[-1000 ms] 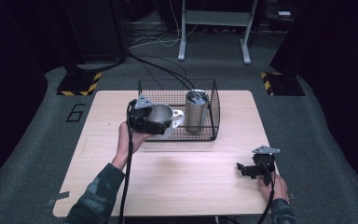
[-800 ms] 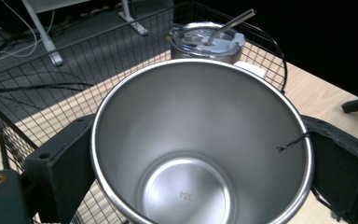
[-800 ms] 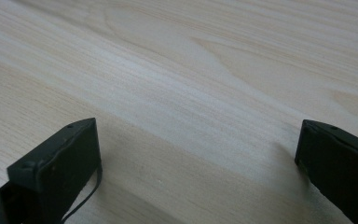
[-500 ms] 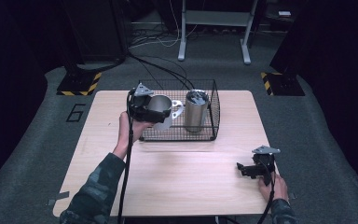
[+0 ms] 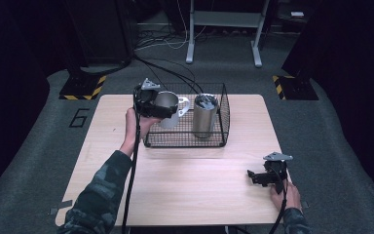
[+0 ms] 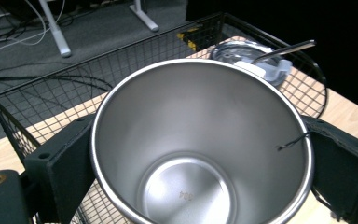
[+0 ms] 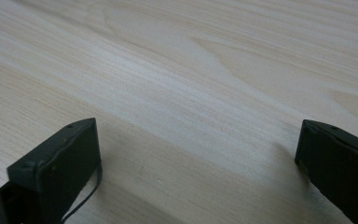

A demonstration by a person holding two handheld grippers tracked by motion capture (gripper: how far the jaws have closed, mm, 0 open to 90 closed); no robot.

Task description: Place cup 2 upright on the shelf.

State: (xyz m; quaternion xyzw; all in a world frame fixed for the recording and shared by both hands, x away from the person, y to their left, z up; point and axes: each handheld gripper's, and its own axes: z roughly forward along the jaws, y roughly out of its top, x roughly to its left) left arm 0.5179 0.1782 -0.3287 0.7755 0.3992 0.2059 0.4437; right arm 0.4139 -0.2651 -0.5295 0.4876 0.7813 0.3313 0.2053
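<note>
The left claw (image 5: 158, 108) holds a shiny metal mug (image 5: 168, 108) tight, with one jaw on each side of the cup. The mug is up in the air, right at the left edge of the wire basket (image 5: 185, 141). I think the step in hand is moving the mug at the basket, either putting it in or taking it out; I cannot tell which.

In the left gripper view, you look straight down into the mug (image 6: 200, 144). It is empty. You can see its bare round bottom.

Past the mug, on its far side from the claw, a tall metal tumbler (image 5: 204, 116) stands up straight inside the basket. It has a lid on top, so what is inside it is hidden. A thin metal straw (image 6: 284, 50) sticks out of the lid.

The right claw (image 5: 259, 176) is wide open and holds nothing. It rests low on the wooden table (image 5: 185, 185), well apart from the basket. In the right gripper view, bare wood lies between its two jaws.

If the mug goes in, the next move needs care. The mug has to clear the wire wall and come down in the free spot beside the tumbler, without bumping it.
</note>
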